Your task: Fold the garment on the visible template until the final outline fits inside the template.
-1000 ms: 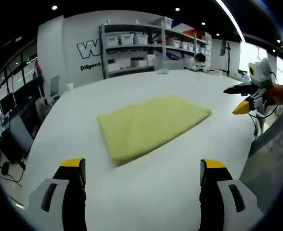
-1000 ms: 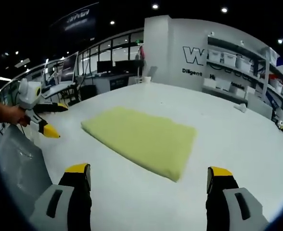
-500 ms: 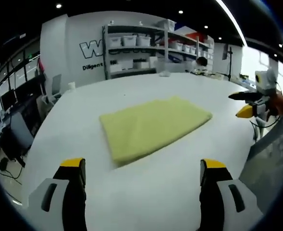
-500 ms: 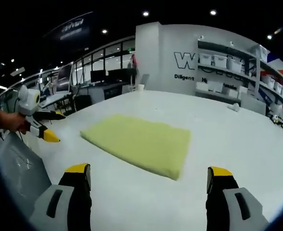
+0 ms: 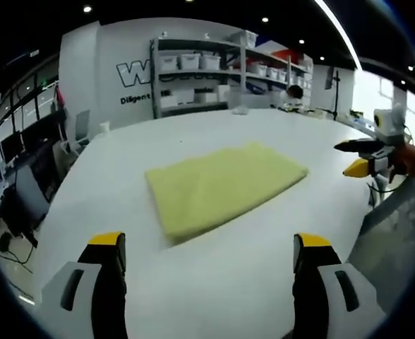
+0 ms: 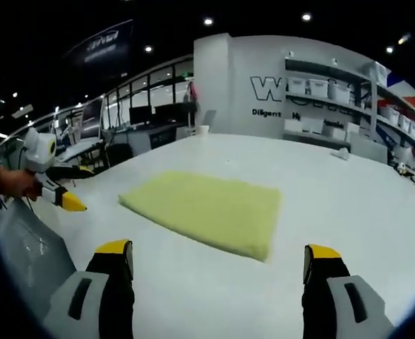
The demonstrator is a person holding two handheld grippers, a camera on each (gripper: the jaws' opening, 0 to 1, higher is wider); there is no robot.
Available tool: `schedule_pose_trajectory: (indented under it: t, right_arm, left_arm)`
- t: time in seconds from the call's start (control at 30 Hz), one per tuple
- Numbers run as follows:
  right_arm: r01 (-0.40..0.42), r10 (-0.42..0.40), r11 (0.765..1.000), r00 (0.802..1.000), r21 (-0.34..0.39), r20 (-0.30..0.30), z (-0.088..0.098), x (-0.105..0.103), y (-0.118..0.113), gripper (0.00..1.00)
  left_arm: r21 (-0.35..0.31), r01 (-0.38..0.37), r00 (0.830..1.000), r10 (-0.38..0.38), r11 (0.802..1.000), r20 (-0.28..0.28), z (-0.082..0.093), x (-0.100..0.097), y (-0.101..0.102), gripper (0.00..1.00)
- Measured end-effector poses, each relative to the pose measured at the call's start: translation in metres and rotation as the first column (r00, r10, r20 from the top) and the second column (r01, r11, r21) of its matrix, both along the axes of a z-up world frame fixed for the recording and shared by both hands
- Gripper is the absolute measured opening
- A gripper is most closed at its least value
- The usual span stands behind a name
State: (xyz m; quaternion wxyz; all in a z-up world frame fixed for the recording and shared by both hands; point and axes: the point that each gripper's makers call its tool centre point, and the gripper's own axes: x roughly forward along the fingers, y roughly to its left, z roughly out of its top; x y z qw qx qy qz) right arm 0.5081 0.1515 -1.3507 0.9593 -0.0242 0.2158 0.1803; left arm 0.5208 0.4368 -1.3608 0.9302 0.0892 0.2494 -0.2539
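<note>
Little has shifted: both pairs of fingers stay wide, empty, short of the soft, light folded garment (image 5: 220, 183), best pinched at a corner.

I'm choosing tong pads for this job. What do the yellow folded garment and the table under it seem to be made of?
The folded garment looks like soft, matte, napped cloth, perhaps fleece or terry: its edges are thick and rounded and it shows no shine. The table looks like a smooth, hard white surface with a faint sheen; whether laminate or painted board is unclear.
</note>
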Motion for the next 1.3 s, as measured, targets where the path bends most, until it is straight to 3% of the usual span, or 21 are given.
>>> schedule_pose_trajectory:
  t: [0.13, 0.27, 0.6, 0.7, 0.83, 1.13, 1.2, 1.3]
  right_arm:
    - [0.001, -0.001, 1.000, 1.000, -0.008, -0.007, -0.002, 0.001, 0.002, 0.99]
    - [-0.024, 0.023, 0.999, 1.000, -0.031, -0.017, -0.005, 0.007, 0.005, 0.99]
    - [-0.030, 0.031, 0.998, 0.999, -0.059, 0.010, -0.005, 0.022, 0.013, 0.98]
    - [-0.030, 0.032, 0.998, 0.999, -0.057, 0.040, 0.001, 0.025, 0.012, 0.96]
    - [-0.017, 0.018, 0.999, 1.000, -0.047, 0.016, -0.008, 0.028, 0.008, 0.96]
    - [-0.038, 0.038, 0.997, 0.999, -0.060, -0.007, -0.015, 0.025, 0.013, 0.96]
    - [-0.043, 0.042, 0.997, 0.999, -0.061, -0.011, -0.015, 0.024, 0.013, 0.96]
    - [-0.046, 0.046, 0.996, 0.999, -0.072, -0.002, -0.013, 0.023, 0.013, 0.95]
  left_arm:
    - [0.011, 0.003, 1.000, -0.003, 1.000, 0.015, 0.004, -0.002, 0.002, 0.98]
    - [-0.034, -0.032, 0.999, 0.031, 0.999, -0.010, -0.001, 0.003, 0.007, 0.98]
    - [-0.010, -0.030, 1.000, 0.030, 0.999, -0.001, -0.005, 0.010, 0.008, 0.96]
    - [-0.001, -0.043, 0.999, 0.043, 0.999, 0.024, 0.000, 0.014, 0.012, 0.93]
    - [-0.014, -0.067, 0.998, 0.067, 0.998, 0.017, -0.003, 0.023, 0.011, 0.94]
    - [-0.029, -0.059, 0.998, 0.059, 0.998, 0.003, -0.015, 0.024, -0.003, 0.96]
    - [-0.001, -0.044, 0.999, 0.044, 0.999, 0.001, -0.020, 0.022, -0.005, 0.96]
    - [-0.017, -0.030, 0.999, 0.030, 0.999, 0.017, -0.014, 0.022, -0.007, 0.95]
